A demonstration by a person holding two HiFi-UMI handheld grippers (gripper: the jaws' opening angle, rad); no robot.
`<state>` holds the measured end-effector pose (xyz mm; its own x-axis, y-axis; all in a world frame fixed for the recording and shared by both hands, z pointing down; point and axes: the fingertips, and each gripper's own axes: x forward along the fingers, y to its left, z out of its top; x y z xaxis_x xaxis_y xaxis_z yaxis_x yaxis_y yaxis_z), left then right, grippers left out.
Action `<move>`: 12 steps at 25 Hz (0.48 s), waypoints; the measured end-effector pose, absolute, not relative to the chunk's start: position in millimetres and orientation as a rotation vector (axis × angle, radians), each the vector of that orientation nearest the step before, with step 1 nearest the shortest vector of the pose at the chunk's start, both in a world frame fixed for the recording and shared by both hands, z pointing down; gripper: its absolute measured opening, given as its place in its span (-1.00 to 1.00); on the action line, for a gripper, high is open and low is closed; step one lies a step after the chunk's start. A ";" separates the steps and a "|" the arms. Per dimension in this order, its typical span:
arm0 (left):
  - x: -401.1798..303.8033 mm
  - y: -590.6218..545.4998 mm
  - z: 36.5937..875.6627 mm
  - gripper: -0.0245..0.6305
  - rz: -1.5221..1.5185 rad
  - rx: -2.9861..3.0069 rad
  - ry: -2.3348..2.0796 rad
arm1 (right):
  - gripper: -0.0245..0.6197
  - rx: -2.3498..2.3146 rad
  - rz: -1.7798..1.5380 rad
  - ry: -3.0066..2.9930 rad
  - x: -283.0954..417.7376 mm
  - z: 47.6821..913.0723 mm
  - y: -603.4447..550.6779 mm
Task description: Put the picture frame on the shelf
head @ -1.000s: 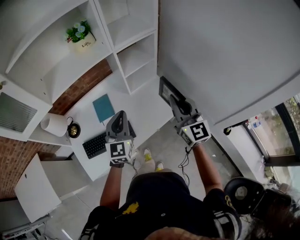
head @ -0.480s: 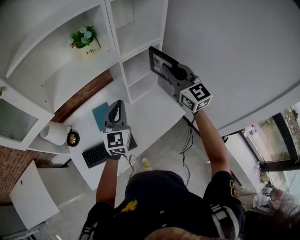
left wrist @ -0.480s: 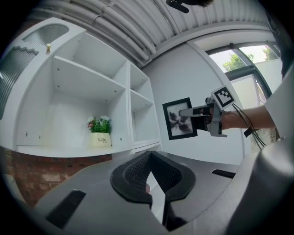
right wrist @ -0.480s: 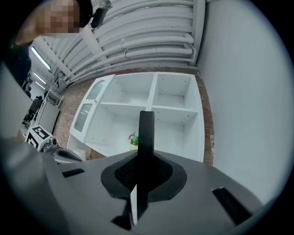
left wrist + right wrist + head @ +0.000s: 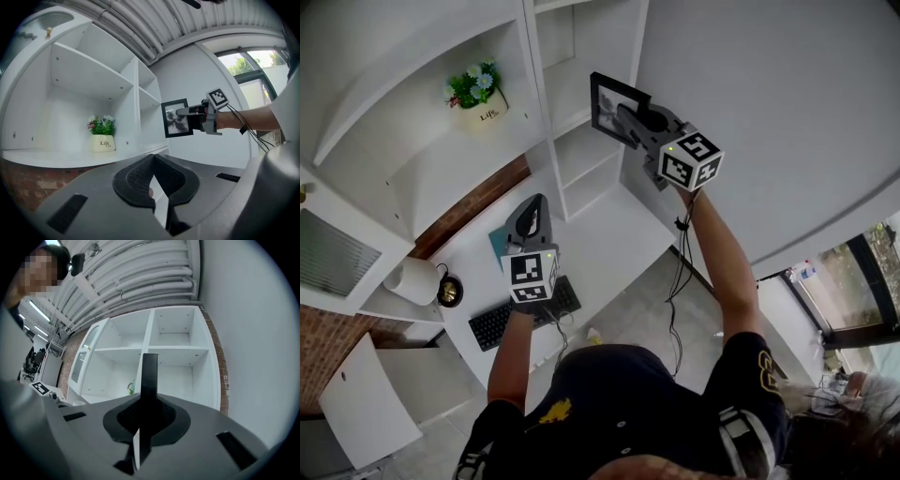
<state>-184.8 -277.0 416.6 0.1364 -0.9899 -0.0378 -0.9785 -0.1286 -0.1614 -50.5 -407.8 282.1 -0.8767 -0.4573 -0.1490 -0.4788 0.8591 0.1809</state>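
In the head view a plain white wall (image 5: 769,112) fills 12 to 3 o'clock, with a window (image 5: 877,267) at 4 o'clock. A white shelf unit (image 5: 422,122) spans 9 to 12 o'clock. Below it are a strip of red brick wall (image 5: 473,202) and a white desk (image 5: 609,230), with grey floor (image 5: 642,305) near centre.

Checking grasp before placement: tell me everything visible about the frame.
The frame is thin, rectangular and black-bordered, with a greyscale picture. It hangs roughly upright in the air, in front of the white shelf and not touching it. The right claw is shut on one edge. From the right gripper view it shows edge-on as a dark strip.
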 end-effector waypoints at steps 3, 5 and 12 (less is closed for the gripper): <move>-189.5 -281.5 410.3 -0.87 -0.084 -2.257 1.956 | -0.88 -0.712 0.288 2.918 -59.9 271.9 -418.5; -189.3 -284.8 408.9 -0.87 -0.074 -2.269 1.945 | -0.88 -0.687 0.273 2.921 -66.0 267.7 -423.8; -186.9 -298.3 400.2 -0.87 -0.049 -2.316 1.908 | -0.88 -0.631 0.232 2.953 -78.4 262.1 -448.1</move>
<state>-186.9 -298.3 400.2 0.1954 -0.9787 -0.0637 -0.9741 -0.1861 -0.1288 -78.4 -448.1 262.1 -0.9069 -0.3967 -0.1421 -0.4140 0.9016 0.1252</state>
